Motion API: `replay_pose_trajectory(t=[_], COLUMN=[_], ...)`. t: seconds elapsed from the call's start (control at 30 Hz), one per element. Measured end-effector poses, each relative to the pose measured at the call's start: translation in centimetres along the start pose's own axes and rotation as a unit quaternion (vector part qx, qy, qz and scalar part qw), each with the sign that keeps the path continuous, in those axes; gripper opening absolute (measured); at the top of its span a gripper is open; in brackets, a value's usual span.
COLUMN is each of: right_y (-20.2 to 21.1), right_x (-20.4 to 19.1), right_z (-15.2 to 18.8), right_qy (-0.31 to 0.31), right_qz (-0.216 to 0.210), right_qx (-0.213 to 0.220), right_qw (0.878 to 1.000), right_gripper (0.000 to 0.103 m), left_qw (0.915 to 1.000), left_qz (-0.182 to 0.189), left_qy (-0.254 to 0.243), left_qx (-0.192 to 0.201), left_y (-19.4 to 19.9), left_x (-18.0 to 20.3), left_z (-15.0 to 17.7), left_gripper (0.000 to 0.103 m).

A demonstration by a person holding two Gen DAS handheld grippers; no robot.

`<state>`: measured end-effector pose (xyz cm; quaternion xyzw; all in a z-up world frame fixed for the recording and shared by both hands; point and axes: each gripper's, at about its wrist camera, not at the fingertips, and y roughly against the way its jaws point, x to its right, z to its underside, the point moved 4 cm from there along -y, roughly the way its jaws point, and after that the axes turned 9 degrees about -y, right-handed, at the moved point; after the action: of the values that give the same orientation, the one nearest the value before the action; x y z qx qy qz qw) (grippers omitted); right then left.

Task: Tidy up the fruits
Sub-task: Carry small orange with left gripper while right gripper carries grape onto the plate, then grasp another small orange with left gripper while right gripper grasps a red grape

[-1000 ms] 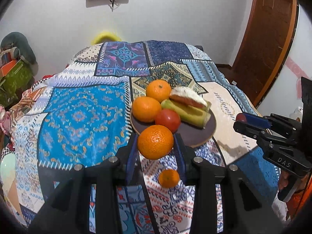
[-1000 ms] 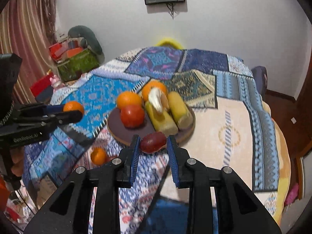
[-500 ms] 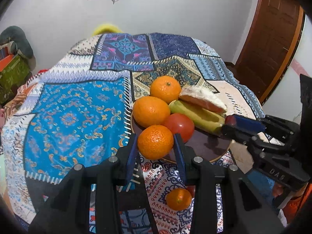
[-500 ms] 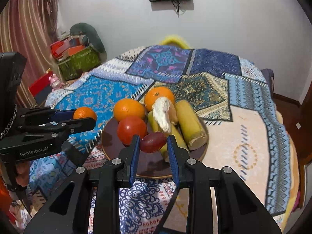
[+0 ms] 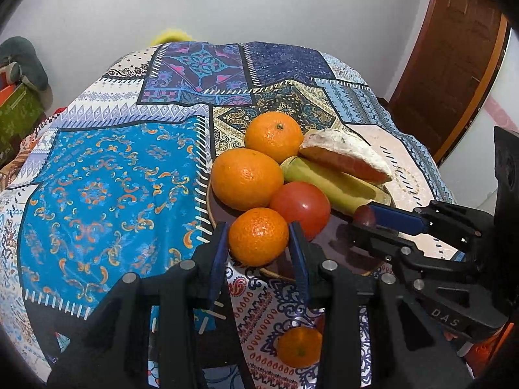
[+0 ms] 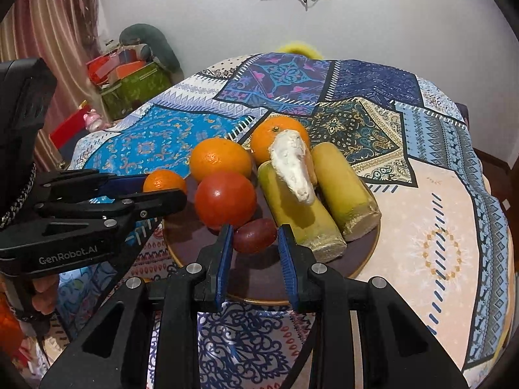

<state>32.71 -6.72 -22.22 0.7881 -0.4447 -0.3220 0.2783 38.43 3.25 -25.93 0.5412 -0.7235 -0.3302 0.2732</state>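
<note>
A dark round plate (image 6: 266,278) on the patterned cloth holds two oranges (image 5: 247,179), a red tomato (image 5: 300,206), two yellow-green cane pieces (image 6: 343,188) and a white-topped slice (image 6: 292,165). My left gripper (image 5: 258,243) is shut on a small orange (image 5: 258,236) at the plate's near left edge. My right gripper (image 6: 253,243) is shut on a dark red plum-like fruit (image 6: 254,235), low over the plate beside the tomato (image 6: 225,198). A small mandarin (image 5: 299,346) lies on the cloth below the left gripper.
The table (image 5: 107,175) is covered by a blue patchwork cloth. A green box and clutter (image 6: 136,84) stand at the left by the wall. A brown door (image 5: 454,55) is at the right. A screen hangs on the back wall.
Both grippers moved forward and down toward the plate with their fruits. The orange now sits at the plate's edge and the red fruit is over the plate by the tomato.
</note>
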Motion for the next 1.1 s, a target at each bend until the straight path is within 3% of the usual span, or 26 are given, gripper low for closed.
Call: replay_pose_trajectory(t=[0.13,0.27,0.67,1.1], right_y=[-0.1,0.0,3.1,7.2], right_x=[0.0,-0.1,-1.6,-2.2], right_z=[0.1,0.2,0.3,2.0], right_qy=[-0.003,-0.006,0.012,0.01], right_qz=[0.004,-0.002,0.004,0.013], right_qx=[-0.001,-0.009,0.01,0.02], right_qw=[1.0,1.0,1.0,1.0], right_gripper=[0.027,0.028,0.034,0.038], left_qw=[1.0,0.9999,0.9998,0.9994], left_qz=[0.001,-0.006,-0.018,0.004], left_qy=[0.002,0.005,-0.007,0.0], left_qx=[-0.004,0.008,0.01,-0.033], left_y=[0.0,1.0,4.9,5.7], left_x=[0.1,0.2,0.9,2.5], left_z=[0.1,0.0,1.3,5.7], left_gripper=[0.039,0.053,0.053,0.053])
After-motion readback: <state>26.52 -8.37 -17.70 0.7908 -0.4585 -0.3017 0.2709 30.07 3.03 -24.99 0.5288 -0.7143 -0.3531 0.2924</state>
